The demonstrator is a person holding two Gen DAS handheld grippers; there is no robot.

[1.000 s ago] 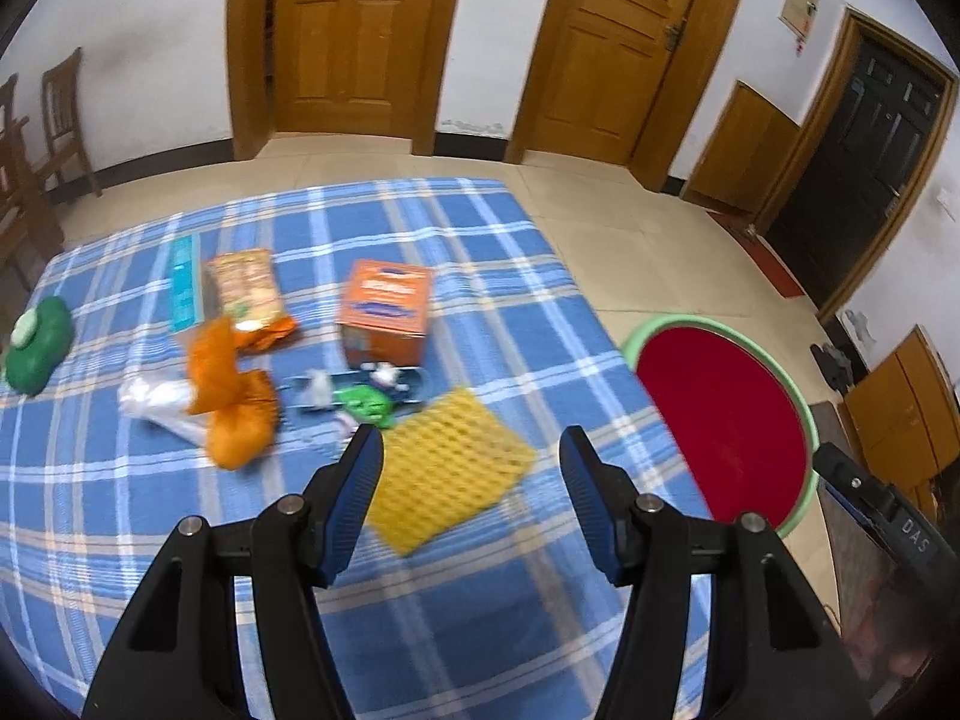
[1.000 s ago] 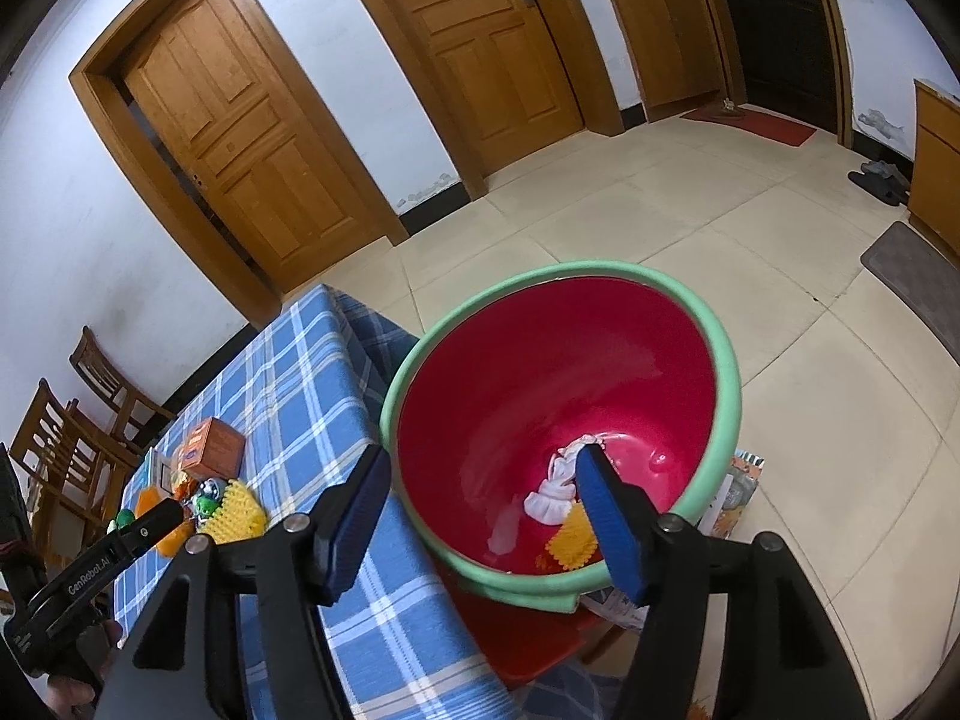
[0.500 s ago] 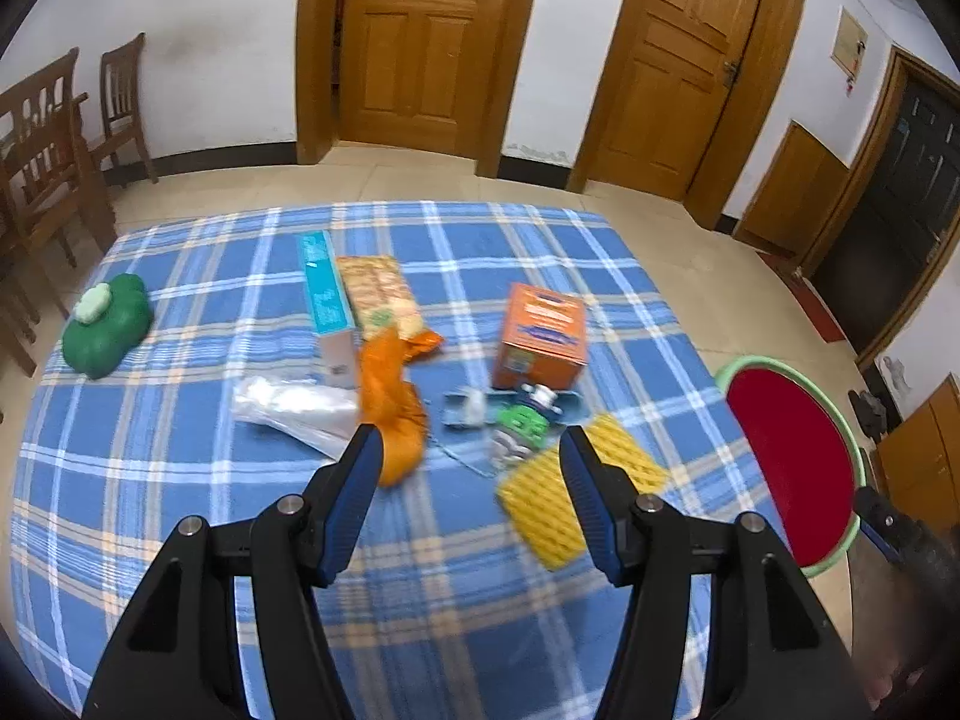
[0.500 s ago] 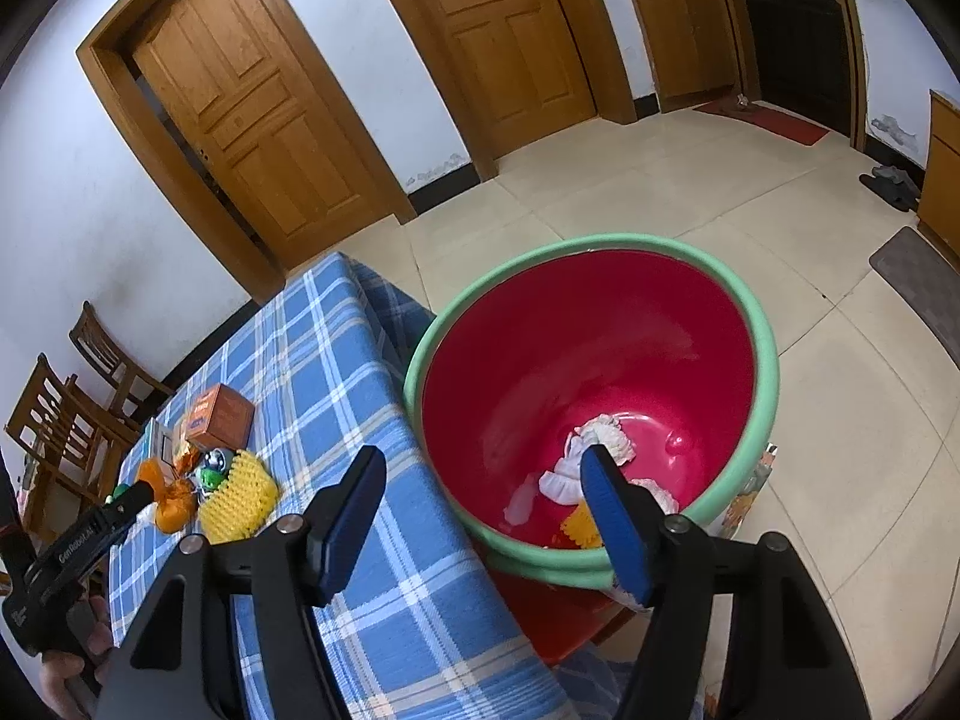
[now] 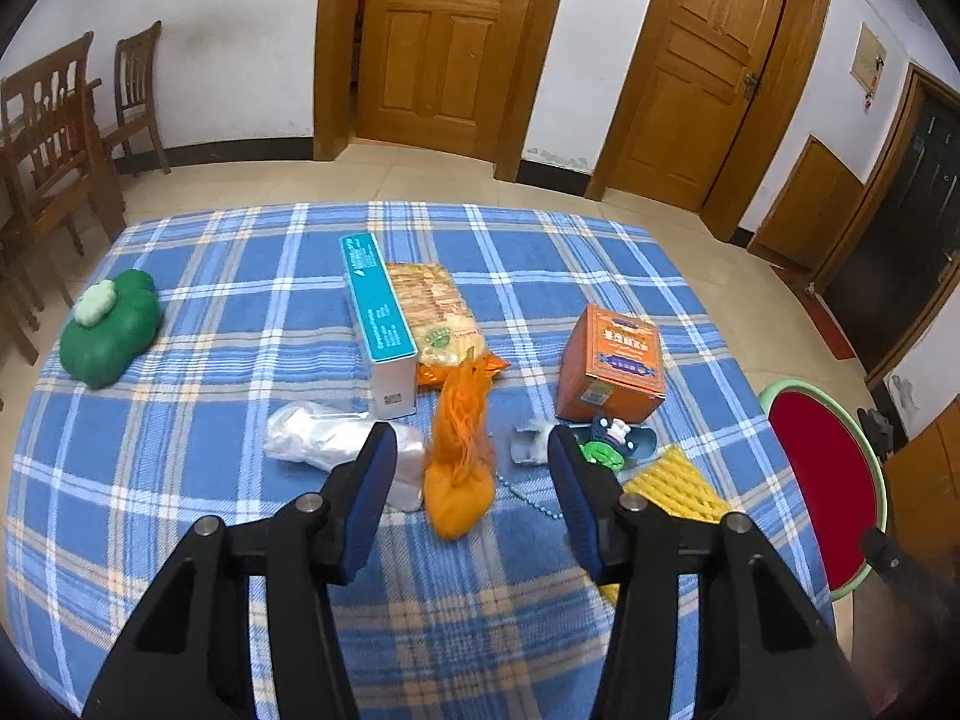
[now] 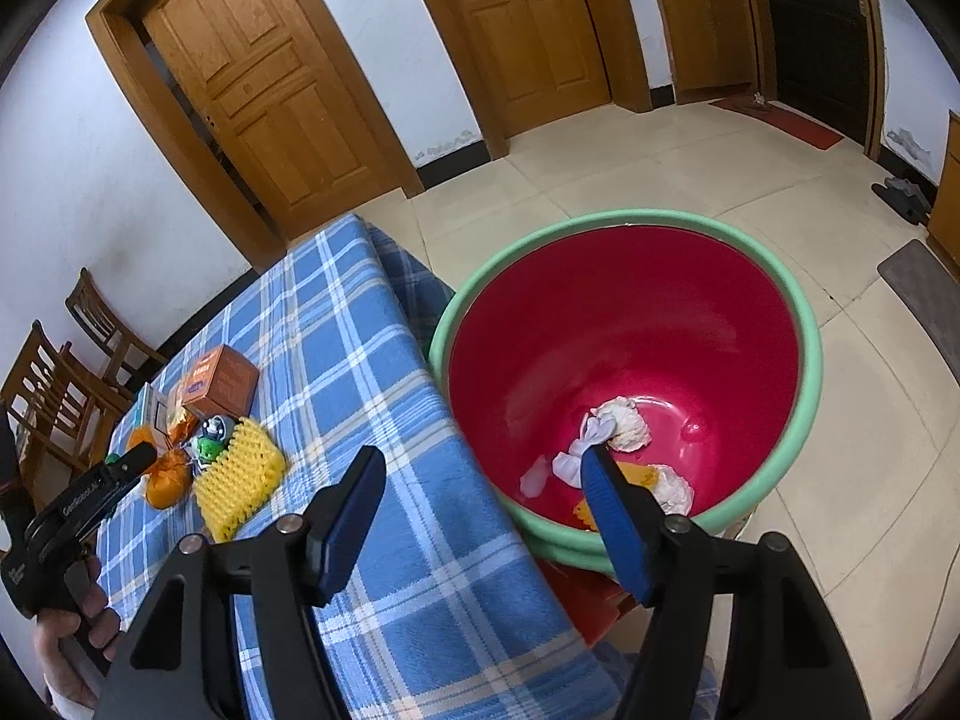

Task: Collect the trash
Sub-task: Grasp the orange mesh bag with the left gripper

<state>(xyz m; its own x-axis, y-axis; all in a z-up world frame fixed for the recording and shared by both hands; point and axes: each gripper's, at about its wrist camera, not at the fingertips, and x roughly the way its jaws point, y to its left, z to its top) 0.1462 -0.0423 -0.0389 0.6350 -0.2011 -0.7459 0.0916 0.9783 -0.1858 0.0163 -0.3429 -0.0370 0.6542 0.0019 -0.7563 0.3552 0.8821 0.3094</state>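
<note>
Trash is scattered at twelve o'clock of the left gripper (image 5: 471,483), whose jaws have just been narrowed around the orange mesh bag (image 5: 461,468), untouched; pickup is judged imminent. Right gripper (image 6: 483,507) is held apart, empty.

Both grippers, left gripper (image 5: 471,480) and right gripper (image 6: 483,507), have black frames, silver screws and blue finger pads (image 6: 612,522).

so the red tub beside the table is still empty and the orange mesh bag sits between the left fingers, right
Not quite. The red tub is not empty: the right wrist view shows crumpled white and yellow scraps at its bottom. The orange mesh bag does lie on the table, framed between the left gripper's fingers.
</note>
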